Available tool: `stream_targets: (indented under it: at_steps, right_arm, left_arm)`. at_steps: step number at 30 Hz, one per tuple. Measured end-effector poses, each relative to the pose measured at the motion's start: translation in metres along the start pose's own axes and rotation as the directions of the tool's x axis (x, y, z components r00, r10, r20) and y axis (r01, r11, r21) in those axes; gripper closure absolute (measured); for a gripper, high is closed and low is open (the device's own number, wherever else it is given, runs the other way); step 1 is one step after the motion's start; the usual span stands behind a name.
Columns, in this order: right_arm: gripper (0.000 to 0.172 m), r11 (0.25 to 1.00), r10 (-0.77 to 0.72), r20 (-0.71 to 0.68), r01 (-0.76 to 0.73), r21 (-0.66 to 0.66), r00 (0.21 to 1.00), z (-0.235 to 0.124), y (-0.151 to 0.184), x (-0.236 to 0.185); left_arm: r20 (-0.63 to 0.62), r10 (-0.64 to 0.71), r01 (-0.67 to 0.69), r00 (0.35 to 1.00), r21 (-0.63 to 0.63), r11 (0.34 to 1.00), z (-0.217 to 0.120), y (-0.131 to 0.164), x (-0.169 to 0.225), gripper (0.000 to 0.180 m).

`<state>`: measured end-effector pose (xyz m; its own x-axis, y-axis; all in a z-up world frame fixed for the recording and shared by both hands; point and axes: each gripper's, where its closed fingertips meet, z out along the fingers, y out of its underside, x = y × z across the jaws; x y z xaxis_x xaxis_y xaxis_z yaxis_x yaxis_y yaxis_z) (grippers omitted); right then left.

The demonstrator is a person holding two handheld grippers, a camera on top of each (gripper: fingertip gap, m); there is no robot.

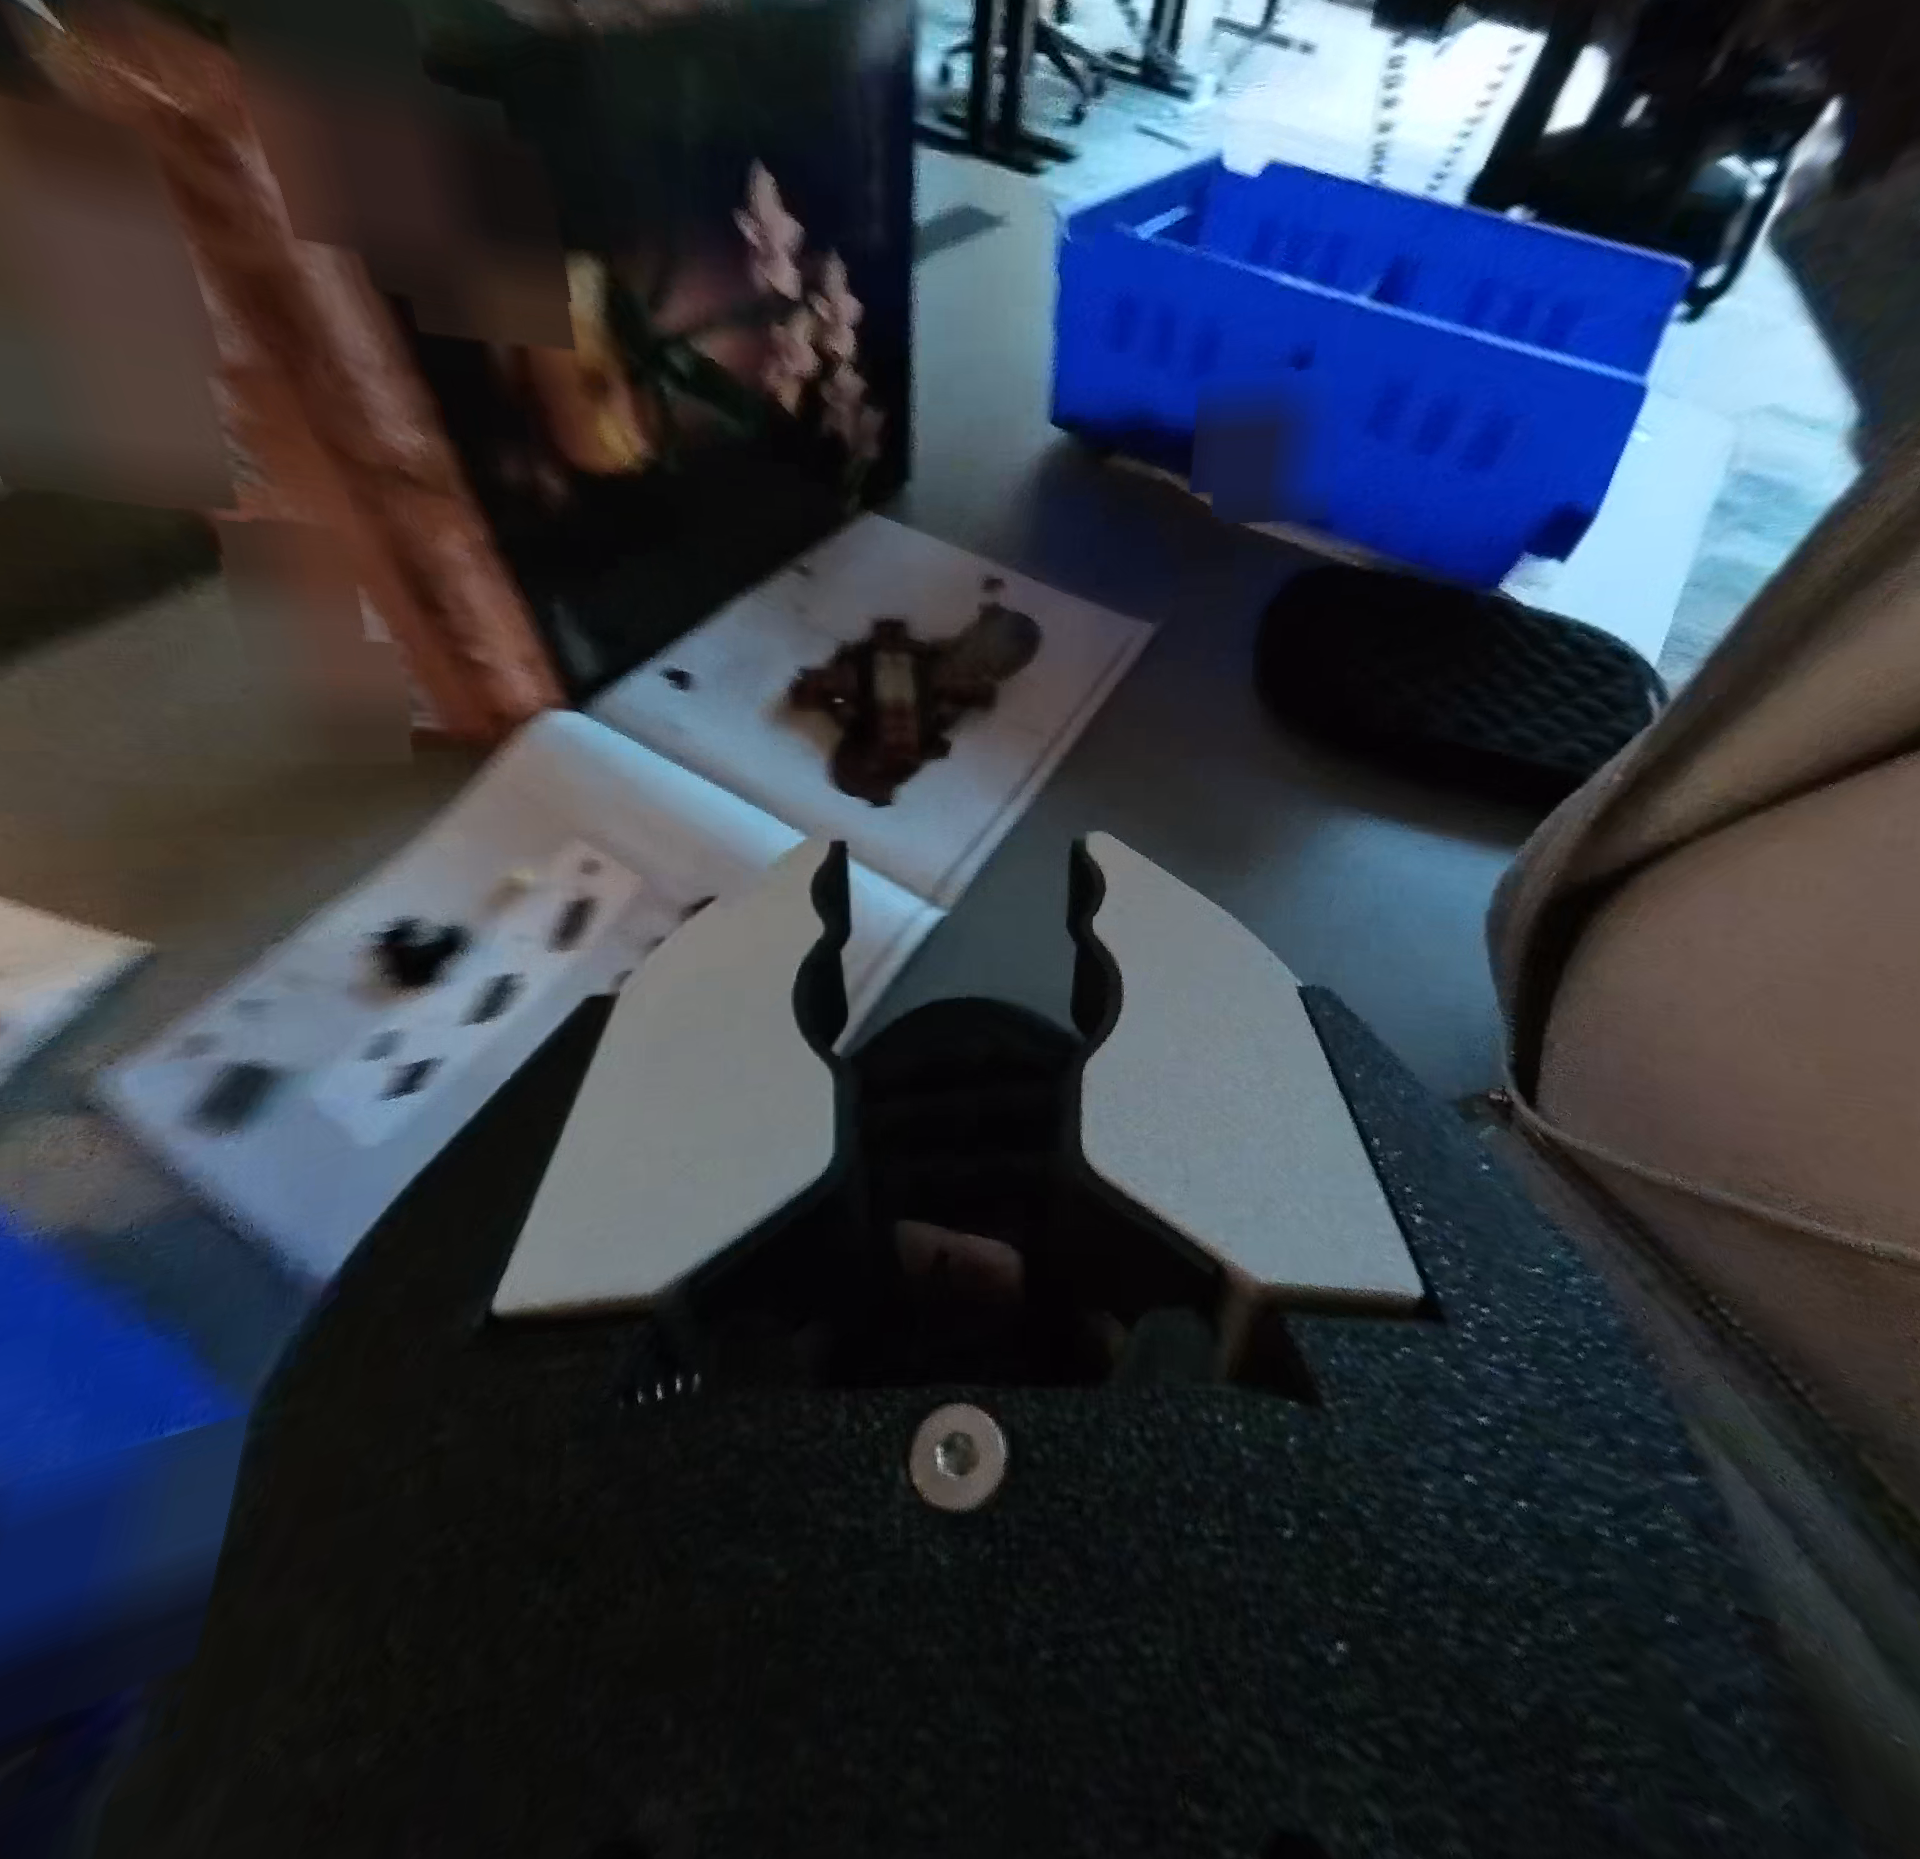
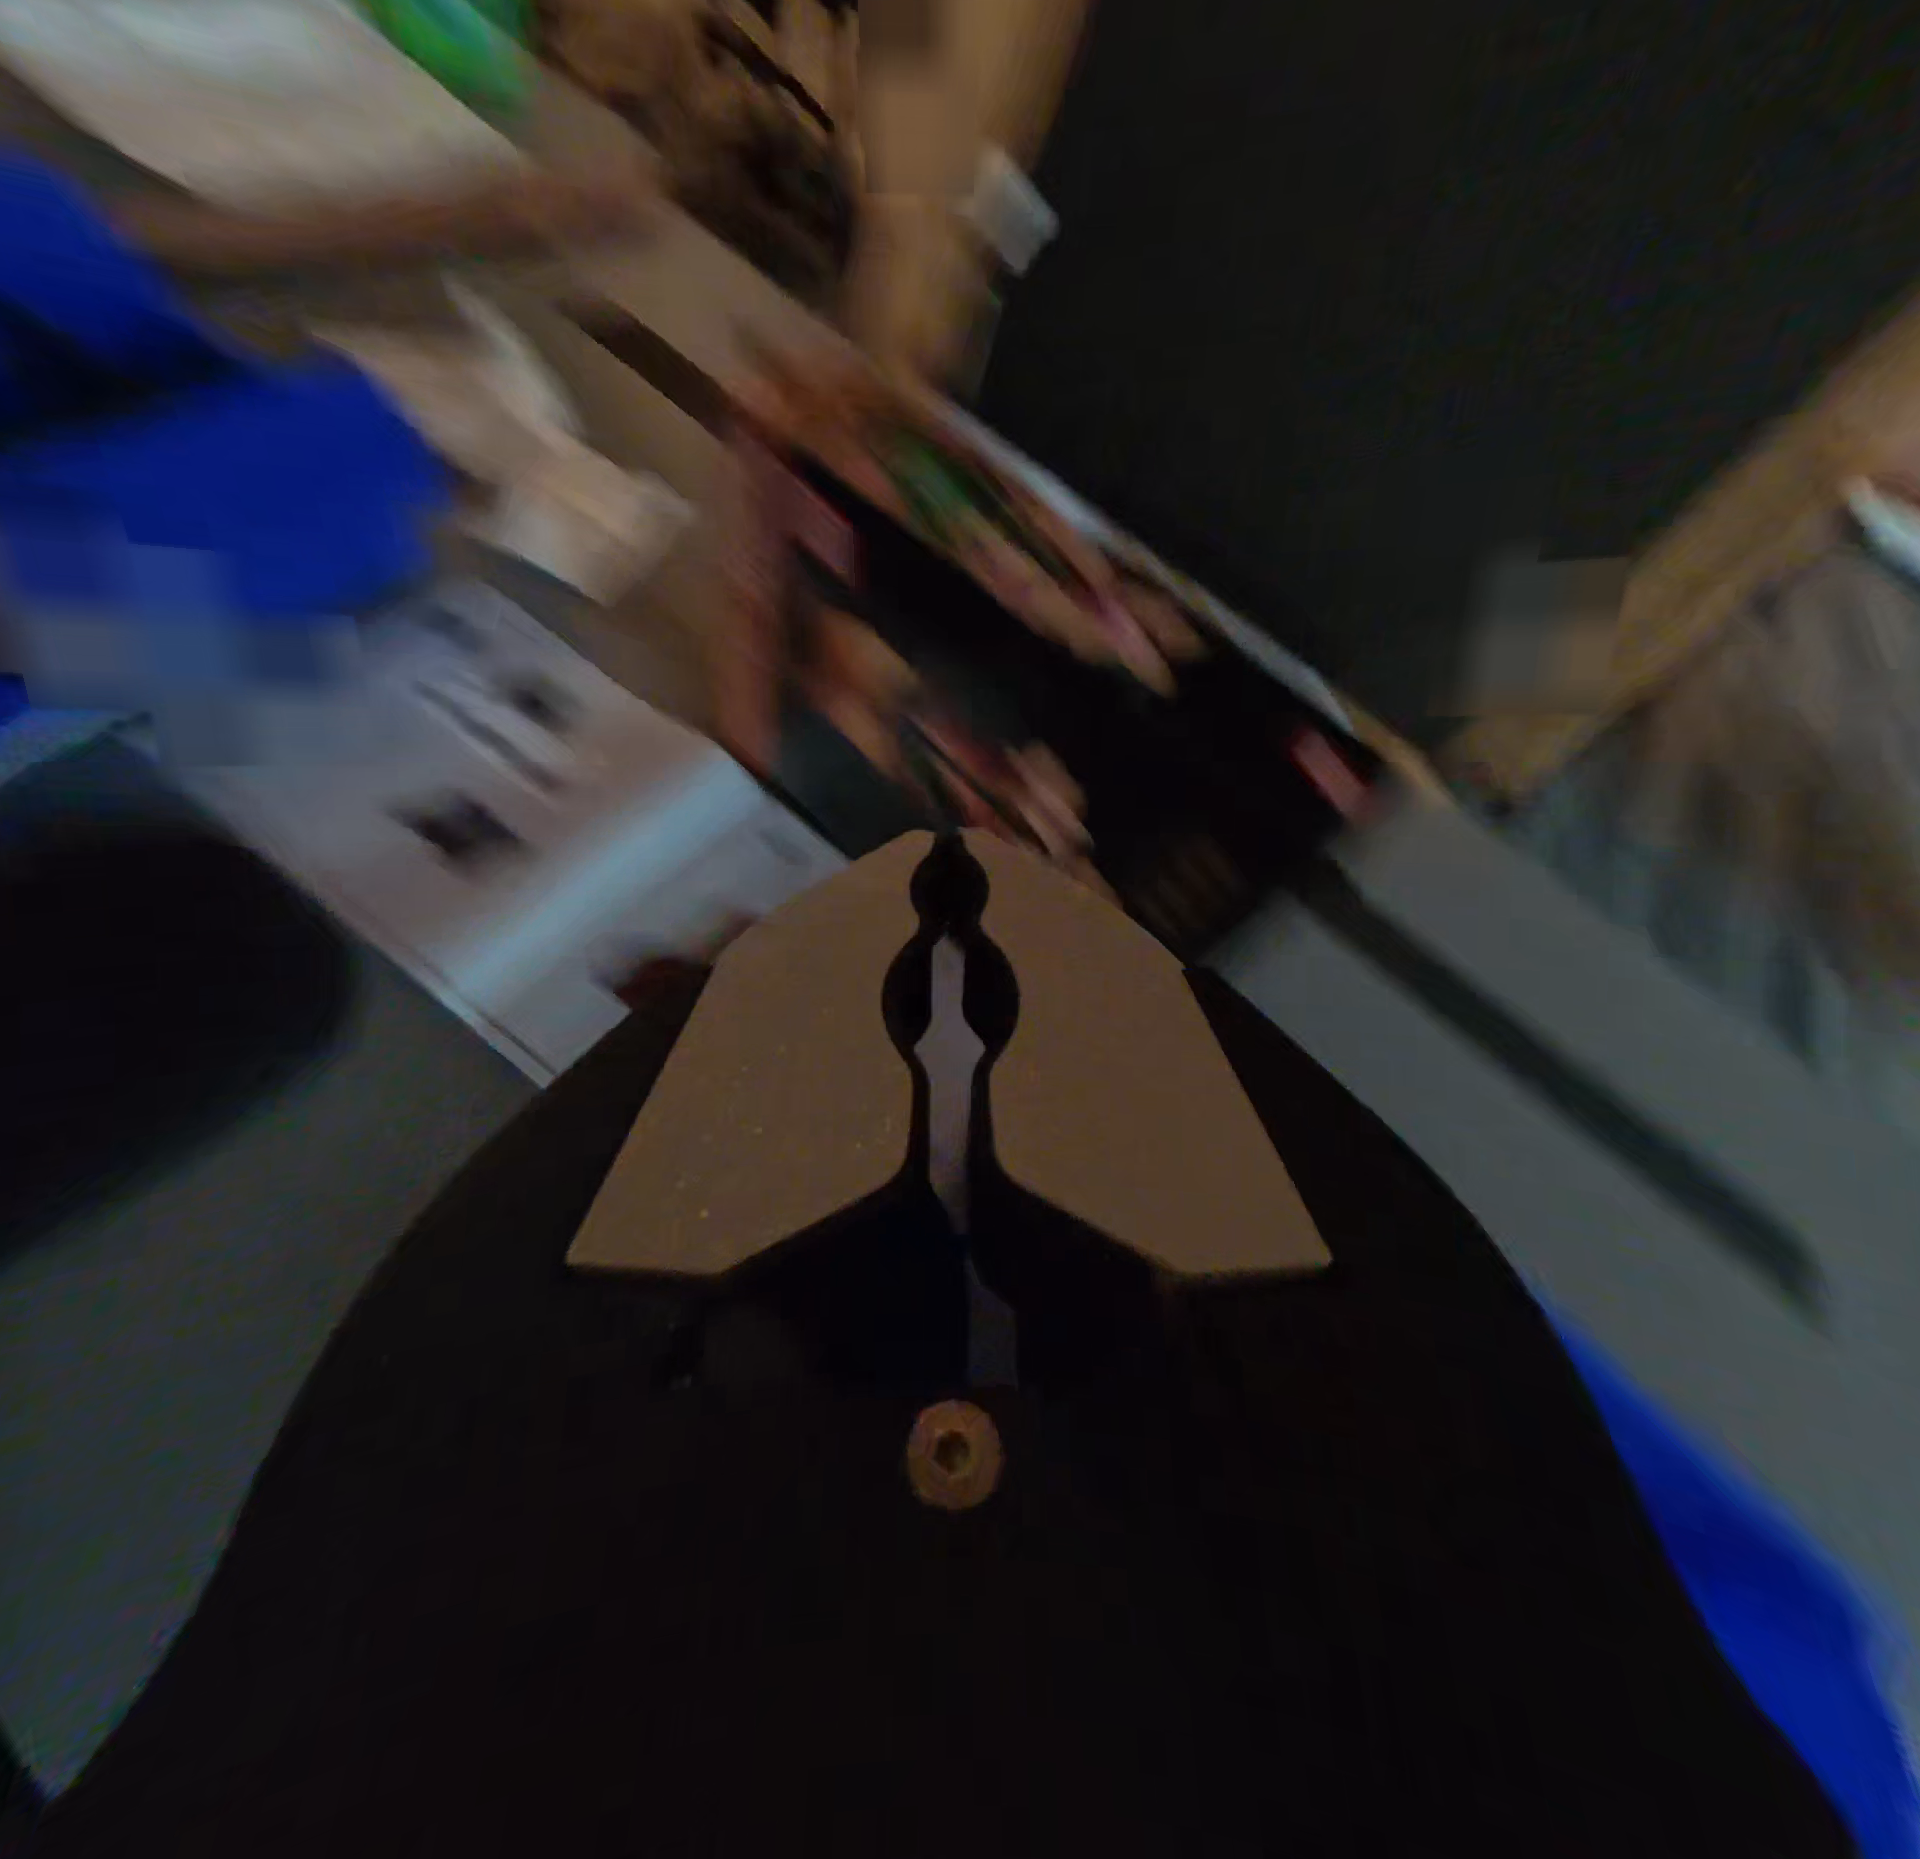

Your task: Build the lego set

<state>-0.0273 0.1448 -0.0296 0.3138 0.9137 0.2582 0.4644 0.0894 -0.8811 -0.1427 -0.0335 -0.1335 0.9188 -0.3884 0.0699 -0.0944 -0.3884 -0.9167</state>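
The left tongs point(image 1: 958, 874) hang released over an open white booklet point(image 1: 831, 687) at 11 o'clock; the right tongs point(image 2: 951, 859) are clenched bare.

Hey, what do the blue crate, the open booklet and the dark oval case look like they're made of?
Blue crate: likely moulded plastic, rigid and matte, with ribbed, slotted walls in one even colour.
Open booklet: paper, white printed pages lying flat with a centre fold; slight sheen suggests coated stock.
Dark oval case: probably fabric or textured synthetic shell, matte black with a quilted diamond pattern; the exact material is unclear.
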Motion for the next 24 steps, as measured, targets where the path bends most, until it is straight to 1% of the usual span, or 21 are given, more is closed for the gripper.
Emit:
stream_targets:
  at_steps: [1,3,5,7,8,9,10,11,12,13,14,15,17,18,19,20,21,22,24]
  right_arm:
    - [0.172,0.997,-0.029,0.061,0.025,0.070,0.998,0.009,-0.019,-0.020]
    - [0.152,0.983,-0.056,0.196,0.020,0.181,0.979,0.025,-0.050,-0.061]
    - [0.172,0.971,-0.123,0.333,0.045,0.233,0.935,0.038,-0.062,-0.101]
    - [0.172,0.973,-0.133,0.412,0.039,0.230,0.901,0.053,-0.064,-0.127]
    - [0.172,0.973,-0.125,0.446,0.023,0.228,0.886,0.060,-0.063,-0.137]
    - [0.172,0.972,-0.112,0.488,-0.006,0.233,0.866,0.065,-0.062,-0.148]
    - [0.168,0.974,-0.098,0.535,-0.029,0.224,0.839,0.069,-0.058,-0.159]
    - [0.161,0.977,-0.083,0.569,-0.045,0.206,0.818,0.075,-0.053,-0.168]
    - [0.162,0.981,-0.074,0.594,-0.050,0.189,0.801,0.080,-0.046,-0.176]
    - [0.172,0.984,-0.082,0.627,-0.039,0.176,0.775,0.084,-0.038,-0.185]
    - [0.172,0.986,-0.077,0.650,-0.039,0.162,0.756,0.089,-0.031,-0.191]
    - [0.172,0.990,-0.058,0.666,-0.041,0.133,0.743,0.096,-0.023,-0.195]
    - [0.172,0.993,-0.025,0.691,-0.060,0.099,0.722,0.108,-0.013,-0.202]
    - [0.170,0.993,-0.006,0.707,-0.082,0.090,0.707,0.112,-0.010,-0.206]
    - [0.164,0.992,0.016,0.727,-0.102,0.075,0.686,0.116,-0.007,-0.210]
    - [0.159,0.992,0.039,0.745,-0.114,0.049,0.666,0.120,-0.002,-0.215]
    - [0.162,0.994,0.054,0.752,-0.106,0.022,0.657,0.124,0.004,-0.219]
    - [0.171,0.996,0.052,0.745,-0.086,0.007,0.666,0.131,0.012,-0.220]
    - [0.172,0.999,0.045,0.727,-0.053,-0.011,0.685,0.143,0.025,-0.223]
  left_arm:
    - [0.013,-0.003,0.002,1.000,0.012,1.000,-0.012,-0.007,-0.004,0.139]
    - [0.042,-0.019,0.017,0.999,0.054,0.998,-0.040,-0.021,-0.014,0.139]
    - [0.039,-0.059,0.053,0.997,0.148,0.988,-0.070,-0.042,-0.017,0.137]
    - [0.011,-0.076,0.070,0.997,0.273,0.959,-0.097,-0.064,-0.014,0.138]
    - [0.013,-0.077,0.070,0.997,0.297,0.952,-0.107,-0.068,-0.013,0.138]
    - [0.026,-0.077,0.066,0.997,0.298,0.952,-0.115,-0.067,-0.014,0.136]
    - [0.042,-0.074,0.059,0.996,0.291,0.955,-0.123,-0.066,-0.015,0.134]
    - [0.072,-0.073,0.049,0.995,0.285,0.957,-0.132,-0.064,-0.019,0.134]
    - [0.134,-0.067,0.029,0.989,0.273,0.962,-0.143,-0.061,-0.028,0.134]
    - [0.230,-0.059,0.002,0.971,0.241,0.971,-0.155,-0.054,-0.043,0.135]
    - [0.345,-0.052,-0.015,0.937,0.189,0.982,-0.168,-0.043,-0.063,0.136]
    - [0.469,-0.060,-0.005,0.881,0.135,0.991,-0.184,-0.028,-0.087,0.137]
    - [0.692,-0.122,0.111,0.711,0.061,0.992,-0.224,0.010,-0.141,0.138]
    - [0.755,-0.161,0.186,0.636,0.052,0.981,-0.241,0.031,-0.161,0.141]
    - [0.774,-0.201,0.251,0.600,0.056,0.966,-0.250,0.050,-0.175,0.143]
    - [0.759,-0.248,0.299,0.603,0.072,0.951,-0.254,0.066,-0.184,0.144]
    - [0.741,-0.301,0.347,0.600,0.098,0.933,-0.256,0.079,-0.191,0.143]
    - [0.737,-0.339,0.378,0.585,0.122,0.918,-0.260,0.089,-0.197,0.142]
    - [0.750,-0.369,0.395,0.549,0.156,0.905,-0.267,0.104,-0.208,0.137]
